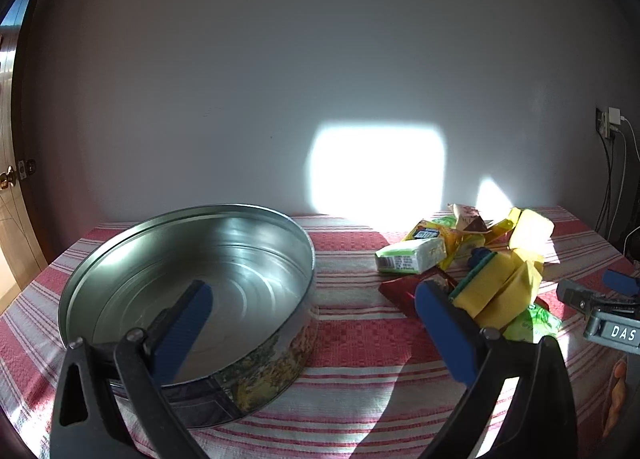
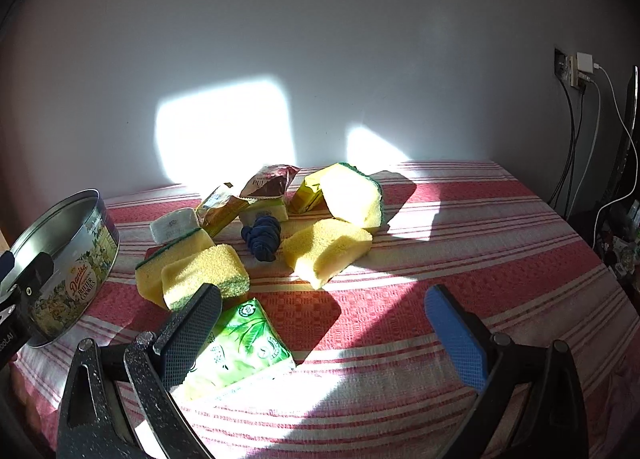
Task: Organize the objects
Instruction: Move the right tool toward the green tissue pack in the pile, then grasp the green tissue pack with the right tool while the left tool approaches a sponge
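Both grippers spread wide and empty, pile waiting beside the cookie tin (image 2: 68,259).

Nearest the right gripper (image 2: 324,335) lies a green tissue pack (image 2: 240,343), soft and slippery-wrapped; farther right of the tin, yellow sponges (image 2: 204,275) look light and squashy, best pinched across their short sides. The left gripper (image 1: 312,335) hovers over the tin's rim.

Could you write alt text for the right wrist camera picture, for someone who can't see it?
A pile of yellow sponges, snack packets and a dark blue cloth bundle lies on a red-and-white striped tablecloth in patchy sunlight. The right gripper hangs in front with jaws open, one beside a green tissue pack. An open cookie tin stands far left.
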`<state>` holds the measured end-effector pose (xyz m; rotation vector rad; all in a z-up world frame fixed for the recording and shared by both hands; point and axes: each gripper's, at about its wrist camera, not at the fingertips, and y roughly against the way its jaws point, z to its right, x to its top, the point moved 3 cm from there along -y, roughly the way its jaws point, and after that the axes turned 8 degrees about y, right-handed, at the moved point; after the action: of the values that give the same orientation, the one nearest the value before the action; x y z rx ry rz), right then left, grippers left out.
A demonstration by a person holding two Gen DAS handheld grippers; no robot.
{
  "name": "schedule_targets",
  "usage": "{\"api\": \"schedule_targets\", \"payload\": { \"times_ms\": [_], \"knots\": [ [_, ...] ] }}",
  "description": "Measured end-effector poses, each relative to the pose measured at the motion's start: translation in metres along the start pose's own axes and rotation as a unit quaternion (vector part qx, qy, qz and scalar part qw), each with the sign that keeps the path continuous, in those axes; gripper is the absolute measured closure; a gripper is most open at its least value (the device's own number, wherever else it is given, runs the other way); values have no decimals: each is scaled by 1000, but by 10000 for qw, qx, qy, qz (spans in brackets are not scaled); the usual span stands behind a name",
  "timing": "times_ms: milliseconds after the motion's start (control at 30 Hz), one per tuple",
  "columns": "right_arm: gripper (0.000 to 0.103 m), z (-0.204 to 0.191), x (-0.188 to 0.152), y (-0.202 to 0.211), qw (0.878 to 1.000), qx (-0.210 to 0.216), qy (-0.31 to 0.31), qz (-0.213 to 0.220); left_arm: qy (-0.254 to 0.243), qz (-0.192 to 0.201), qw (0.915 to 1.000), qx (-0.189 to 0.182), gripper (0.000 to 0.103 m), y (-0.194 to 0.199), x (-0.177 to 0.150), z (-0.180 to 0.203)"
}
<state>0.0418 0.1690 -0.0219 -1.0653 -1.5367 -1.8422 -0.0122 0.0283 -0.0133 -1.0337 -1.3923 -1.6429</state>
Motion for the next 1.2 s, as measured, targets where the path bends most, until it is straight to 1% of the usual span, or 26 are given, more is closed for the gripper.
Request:
{"api": "schedule_targets", "payload": {
  "times_ms": [67,133,267,367,400,433,467,500,567,633,733,867,1033,1133,1200],
  "knots": [
    [1,-5,-1,-2,9994,328,-48,-90,-79,43,10000,-43,0,2,0,3],
    [1,-17,-4,-3,9983,536,143,-184,-158,68,9998,-72,0,2,0,7],
    [1,-45,-11,-13,9939,693,692,-508,-276,92,9995,-90,0,3,-1,12],
    [2,-55,-11,-25,9900,641,1003,-756,-288,68,9995,-88,0,2,-1,13],
    [7,-58,-11,-28,9886,633,1089,-827,-282,36,9995,-101,0,1,-1,12],
    [14,-60,-11,-32,9870,659,1159,-900,-269,-10,9996,-112,0,-1,-2,13],
    [17,-62,-12,-36,9855,686,1211,-974,-250,-56,9996,-116,0,-2,-2,14],
    [25,-62,-13,-39,9836,727,1252,-1075,-231,-96,9996,-117,0,-3,-2,14],
    [26,-61,-15,-43,9823,775,1274,-1132,-232,-183,9993,-207,0,-4,-4,15],
    [27,-59,-17,-41,9819,802,1317,-1104,-291,-274,9990,-210,0,-5,-6,18],
    [28,-48,-18,-36,9825,834,1297,-1041,-391,-325,9984,-263,0,-3,-8,26],
    [28,-19,-16,-28,9879,733,1042,-880,-441,-379,9967,-568,0,1,-12,43],
    [28,24,-8,-29,9951,492,461,-727,-578,-411,9935,-893,0,8,-19,76],
    [28,42,-3,-28,9976,277,194,-612,-641,-605,9903,-1074,0,5,-23,98],
    [28,51,1,-25,9987,59,139,-490,-623,-758,9891,-1094,0,2,-26,110]
  ]
}}
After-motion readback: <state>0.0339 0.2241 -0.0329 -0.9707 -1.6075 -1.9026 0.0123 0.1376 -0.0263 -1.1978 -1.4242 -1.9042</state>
